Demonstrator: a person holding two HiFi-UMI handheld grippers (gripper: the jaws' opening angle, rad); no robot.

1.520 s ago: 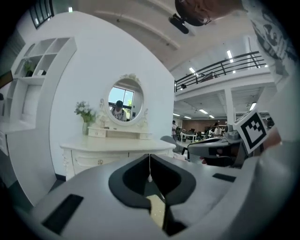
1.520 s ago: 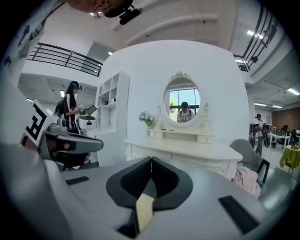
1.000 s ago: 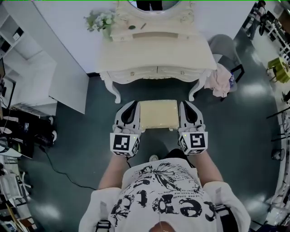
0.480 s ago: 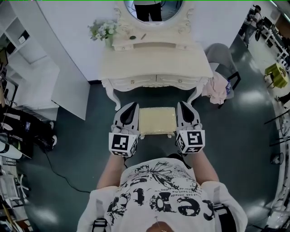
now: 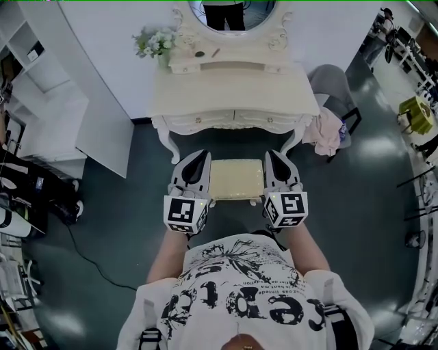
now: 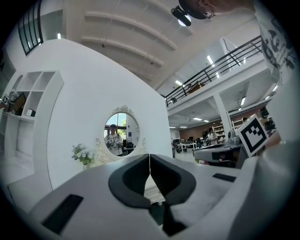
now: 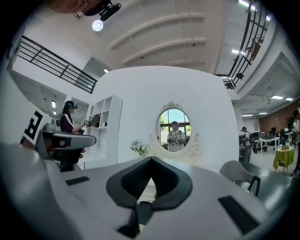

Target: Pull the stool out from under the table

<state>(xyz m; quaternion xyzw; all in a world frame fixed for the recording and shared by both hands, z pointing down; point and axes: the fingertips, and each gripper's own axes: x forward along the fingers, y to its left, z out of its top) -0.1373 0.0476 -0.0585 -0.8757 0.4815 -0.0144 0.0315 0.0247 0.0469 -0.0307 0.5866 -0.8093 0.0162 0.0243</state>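
The cream stool (image 5: 236,179) stands on the dark floor just in front of the white dressing table (image 5: 233,89), outside its legs. My left gripper (image 5: 199,154) hovers along the stool's left side and my right gripper (image 5: 273,153) along its right side, both pointing level toward the table. In the left gripper view the left gripper (image 6: 149,157) has its tips together with nothing between them. The right gripper (image 7: 151,160) is likewise shut and empty. Neither one touches the stool that I can see.
An oval mirror (image 5: 233,8) and a bunch of flowers (image 5: 154,42) sit at the back of the table. A grey chair with cloth draped on it (image 5: 332,102) stands to the right. White shelving (image 5: 41,102) lines the left, with a cable (image 5: 89,260) on the floor.
Both grippers have risen slightly beside the stool, still shut. The stool keeps its place in front of the table.
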